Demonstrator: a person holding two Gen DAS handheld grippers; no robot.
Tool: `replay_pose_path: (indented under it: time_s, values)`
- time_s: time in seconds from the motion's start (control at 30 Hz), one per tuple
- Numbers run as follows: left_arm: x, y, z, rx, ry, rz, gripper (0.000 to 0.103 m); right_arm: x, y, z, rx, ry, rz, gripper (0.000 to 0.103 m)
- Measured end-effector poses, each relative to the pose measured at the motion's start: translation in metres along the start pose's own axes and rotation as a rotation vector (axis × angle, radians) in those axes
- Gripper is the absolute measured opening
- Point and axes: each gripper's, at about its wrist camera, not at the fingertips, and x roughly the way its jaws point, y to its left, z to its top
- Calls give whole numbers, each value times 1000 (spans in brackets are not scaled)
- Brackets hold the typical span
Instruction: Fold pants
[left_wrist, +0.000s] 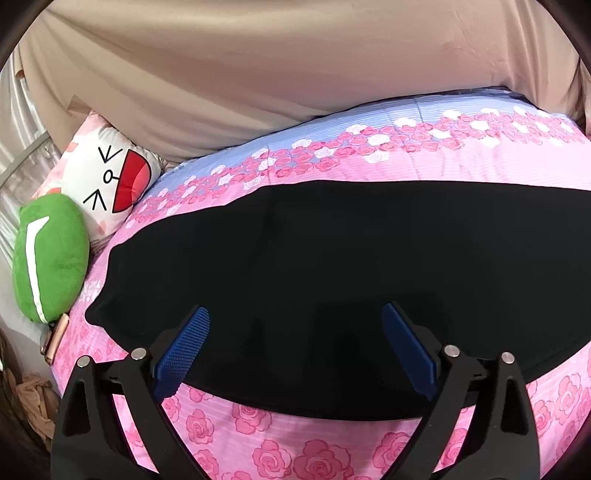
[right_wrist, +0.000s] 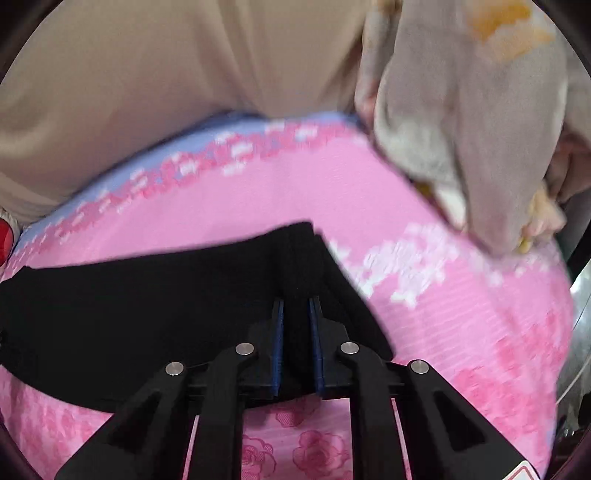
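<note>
Just ahead of the left gripper (left_wrist: 295, 325), one pair of black pants (left_wrist: 314, 266) lies flat on the pink rose-print bedspread (left_wrist: 280, 454), long axis running side to side across the fingers, one end tapering off to the gripper's left. Left jaws spread wide, holding nothing; both blue pads (left_wrist: 188, 343) hover over the near edge of the cloth.

Right gripper (right_wrist: 296, 325) sits at the other end of the pants (right_wrist: 147, 306). Jaws pinched in on a raised ridge of black fabric that runs straight ahead between the pads; the rest of the garment stretches off to its left. View's blurry, so finer detail of the fold can't be told.

Far left of the left gripper: 1 green plush cushion (left_wrist: 51, 258) w/ a white stripe, 1 white cushion (left_wrist: 107, 181) w/ a cartoon face & red mouth, touching each other. A pink-gold phone (left_wrist: 55, 338) lies just below the green one. Beyond the bedspread, a beige curtain (left_wrist: 258, 74). Ahead-right of the right gripper, 1 grey patterned cloth (right_wrist: 472, 122) hangs. No readable writing or labels.
</note>
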Motion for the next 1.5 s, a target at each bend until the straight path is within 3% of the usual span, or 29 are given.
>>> replay_pose_path:
  time_s: [0.1, 0.17, 0.27, 0.33, 0.4, 0.6, 0.63, 0.73, 0.77, 0.8, 0.83, 0.93, 1.1, 1.23, 1.37, 1.5]
  values:
    - [0, -1, 1, -6, 1, -6, 93, -2, -10, 6, -3, -14, -8, 12]
    - [2, -3, 0, -8, 7, -11, 93, 34, -16, -7, -21, 100, -43, 13]
    - [5, -5, -2, -2, 23, -15, 93, 22, -18, -6, 10, 53, -56, 19]
    - [5, -3, -4, -2, 21, -17, 93, 2, -20, -6, 46, 6, -68, 32]
    - [5, 0, -6, -7, 19, -18, 93, -8, -24, -10, 95, -5, -58, 63]
    - [9, 8, -9, -32, 28, -36, 93, 19, -38, -27, 234, 114, -6, 67]
    - [8, 11, -11, -37, 25, -42, 93, 17, -36, -26, 228, 100, -15, 67]
    - [11, 22, -15, -52, 26, -50, 94, 23, -29, -25, 235, 116, 12, 53]
    - [13, 26, -16, -60, 31, -54, 94, 24, -24, -25, 218, 112, -9, 27]
    - [16, 32, -18, -75, 37, -62, 94, 24, -21, -24, 231, 112, 34, 17]
    - [19, 37, -19, -84, 41, -65, 94, 22, -19, -23, 262, 104, 67, 17]
    - [28, 52, -23, -109, 52, -64, 94, -1, 15, -7, 223, 36, 72, 17]
    - [38, 73, -29, -154, 66, -84, 94, -40, 119, 25, 70, -37, 267, 18]
    - [37, 93, -34, -197, 58, -91, 94, -38, 217, 28, -84, -4, 398, 18]
    - [37, 120, -41, -233, 55, -73, 94, -10, 303, 2, -194, 90, 495, 19]
    - [40, 146, -50, -272, 58, -58, 94, 18, 351, -32, -280, 178, 480, 21]
